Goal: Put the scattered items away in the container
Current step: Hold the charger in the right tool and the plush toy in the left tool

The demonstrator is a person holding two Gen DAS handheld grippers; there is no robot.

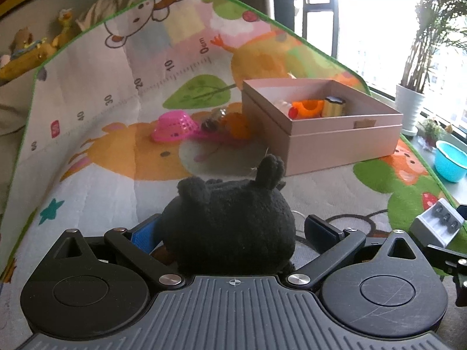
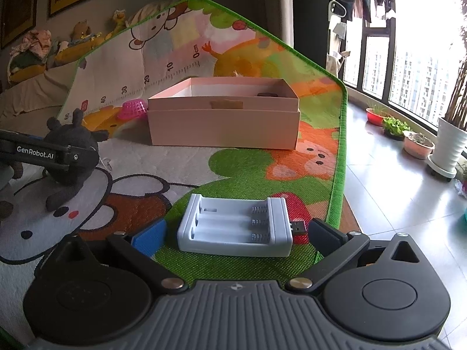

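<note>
Now the play mat is filling both views, and the pink box is sitting on it well ahead of both pairs of fingers, holding an orange ring and a yellow cylinder. Closer in, the black plush toy is sitting right between the fingers of the left gripper, which are spread around it; whether they are pressing on it is hard to tell. Beyond its fingertips, a pink basket is lying tipped beside the box. Over at the right gripper, the jaws are standing wide apart with the white battery charger lying on the mat between the fingers, its USB plug pointing at the right-hand finger, not touching.
</note>
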